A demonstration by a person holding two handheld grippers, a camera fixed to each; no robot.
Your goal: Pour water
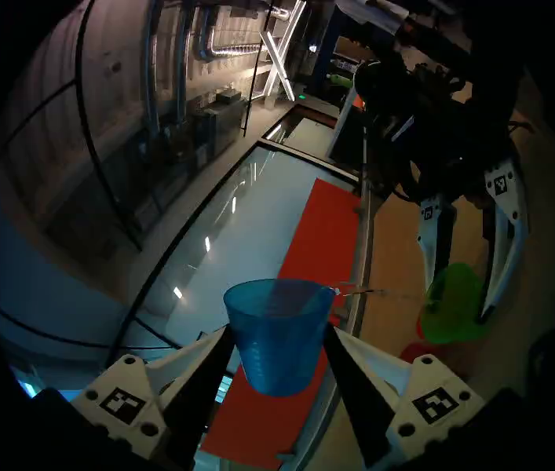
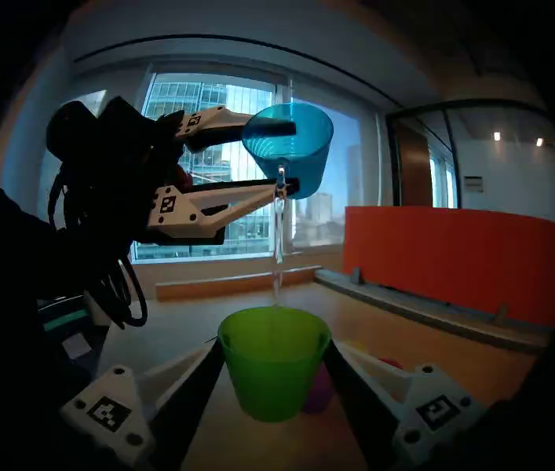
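Right tongs point(image 2: 275, 363): two white fingers, low and close in the right gripper view. They are part way open and press on both sides of the green see-through plastic cup point(image 2: 275, 373).
Green see-through plastic cup: it stands upright between those fingers, just above the brown wooden tabletop point(image 2: 410, 337). In the left gripper view it point(image 1: 451, 308) sits farther off, between the fingers of the right tongs point(image 1: 458, 302).
Left tongs point(image 1: 279, 345): white fingers, part way open, pressed on both sides of the blue see-through plastic cup point(image 1: 279, 330). In the right gripper view these tongs point(image 2: 293, 157) are up high, held by a dark hand point(image 2: 112, 157).
Blue see-through plastic cup: in the right gripper view it point(image 2: 289, 145) is tipped over, right above the green cup.
Thin stream of water point(image 2: 278, 235): it runs from the rim of the blue cup down into the green cup. In the left gripper view it point(image 1: 379, 292) looks like a thin line between the two cups.
Small purple thing point(image 2: 318, 392): just behind the green cup. I cannot tell what it is.
Orange wall panel point(image 2: 458, 259): along the far side of the tabletop.
Big window point(image 2: 198, 102): behind the left tongs, with tall buildings outside.
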